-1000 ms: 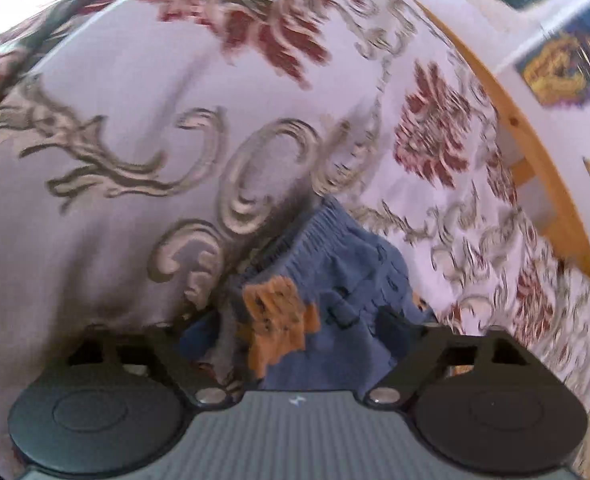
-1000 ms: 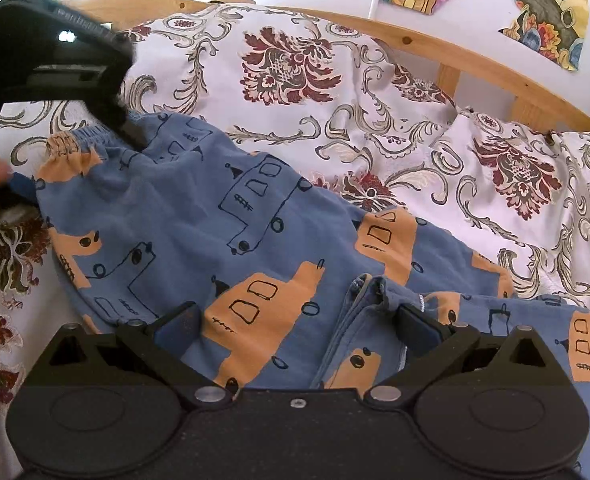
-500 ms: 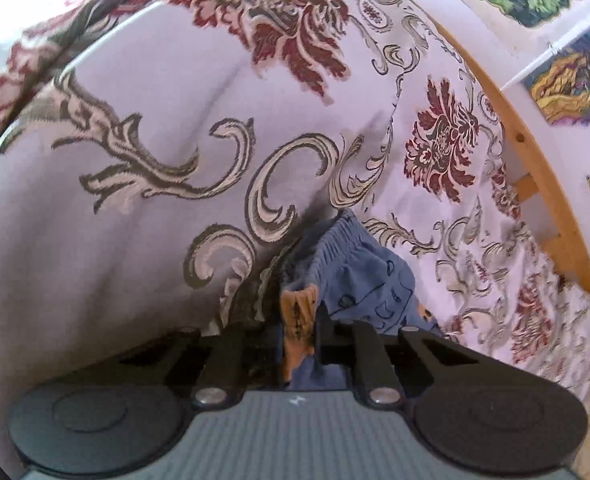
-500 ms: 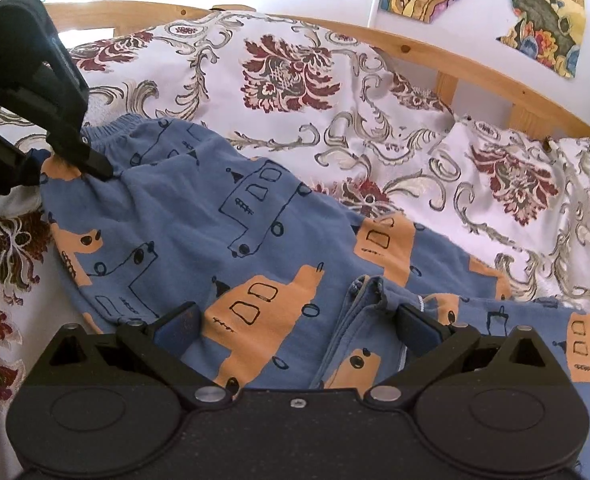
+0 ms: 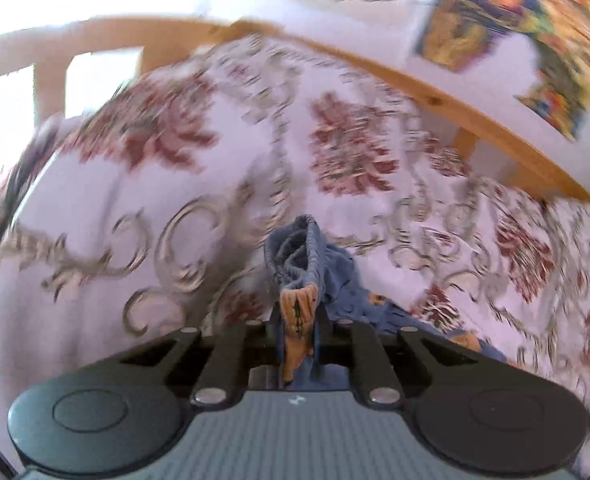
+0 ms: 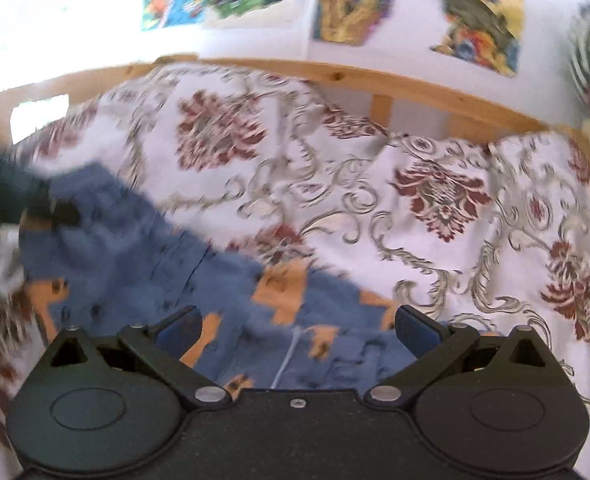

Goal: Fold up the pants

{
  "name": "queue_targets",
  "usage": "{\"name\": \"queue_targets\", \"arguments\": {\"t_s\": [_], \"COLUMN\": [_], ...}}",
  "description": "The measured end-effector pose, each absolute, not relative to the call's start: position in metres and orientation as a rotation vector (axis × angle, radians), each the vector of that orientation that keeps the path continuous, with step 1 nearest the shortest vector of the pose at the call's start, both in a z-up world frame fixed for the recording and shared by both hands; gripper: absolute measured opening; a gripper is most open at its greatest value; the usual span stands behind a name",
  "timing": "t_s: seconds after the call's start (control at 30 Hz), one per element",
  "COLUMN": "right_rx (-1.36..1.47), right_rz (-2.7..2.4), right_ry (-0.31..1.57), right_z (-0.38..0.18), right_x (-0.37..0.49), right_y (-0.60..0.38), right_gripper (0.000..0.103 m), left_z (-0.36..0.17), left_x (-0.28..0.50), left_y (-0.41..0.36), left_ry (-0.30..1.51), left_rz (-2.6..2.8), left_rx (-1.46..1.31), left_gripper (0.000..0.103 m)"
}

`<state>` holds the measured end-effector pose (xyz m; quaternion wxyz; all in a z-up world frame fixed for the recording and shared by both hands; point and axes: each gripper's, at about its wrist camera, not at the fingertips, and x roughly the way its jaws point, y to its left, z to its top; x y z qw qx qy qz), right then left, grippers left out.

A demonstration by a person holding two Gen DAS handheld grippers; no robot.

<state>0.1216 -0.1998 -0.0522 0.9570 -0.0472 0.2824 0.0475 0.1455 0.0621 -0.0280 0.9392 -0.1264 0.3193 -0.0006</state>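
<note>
**Clerk:** Setting: bedspread (image 6: 435, 240), pale with dark-red flowers and grey scrolls, laid on a bed with a wooden rail (image 6: 415, 88) along the far side; bright posters (image 6: 415, 4) on the wall above. Both views blurred.

**Checker:** Item one?

**Clerk:** Pants (image 6: 143, 248), blue with orange car print, lying on the bedspread. Long axis runs from the gathered waistband (image 5: 301, 240) at upper left of the right wrist view down toward the lower right, passing under the right gripper (image 6: 295, 326).

**Checker:** Left gripper?

**Clerk:** Left gripper (image 5: 297, 322), jaws pressed together on a bunched fold of the waistband; an orange patch sits squeezed between them. Seen from the right wrist view as a dark shape (image 6: 61, 212) at the waist end, far left.

**Checker:** Right one?

**Clerk:** Jaws spread wide, blue pads to either side, nothing between them. Hangs over the mid-section, where a white seam line (image 6: 289, 354) shows; touching the cloth or not, cannot tell.

**Checker:** Deciding relation?

**Clerk:** Waist end is held and lies to the right gripper's left; the leg ends lie toward its right and near side, out of view. Judgement: the right hand is the nearer one for the free end, and would need to close on cloth before any fold along that axis.
</note>
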Motion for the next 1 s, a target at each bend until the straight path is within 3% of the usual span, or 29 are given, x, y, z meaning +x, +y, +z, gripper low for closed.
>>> {"name": "queue_targets", "arguments": {"t_s": [0.3, 0.53, 0.73, 0.8, 0.93, 1.0], "right_rx": [0.366, 0.387, 0.324, 0.336, 0.394, 0.414], "right_rz": [0.437, 0.592, 0.591, 0.584, 0.594, 0.604], "right_ry": [0.777, 1.037, 1.176, 1.185, 1.184, 1.171], "right_z": [0.01, 0.026, 0.003, -0.003, -0.011, -0.012], "right_x": [0.213, 0.27, 0.272, 0.27, 0.268, 0.267], "right_y": [-0.246, -0.184, -0.155, -0.154, -0.159, -0.161], "right_gripper": [0.1, 0.092, 0.07, 0.05, 0.041, 0.029], "left_z": [-0.017, -0.024, -0.027, -0.027, -0.028, -0.028], "left_x": [0.113, 0.11, 0.111, 0.11, 0.108, 0.108], "left_y": [-0.004, -0.02, -0.021, -0.022, -0.026, -0.026], "left_ry": [0.522, 0.536, 0.545, 0.541, 0.533, 0.532], "left_rz": [-0.102, -0.143, -0.153, -0.156, -0.161, -0.161], "left_rx": [0.116, 0.194, 0.202, 0.216, 0.244, 0.25], "left_gripper": [0.013, 0.014, 0.014, 0.014, 0.014, 0.014]}}
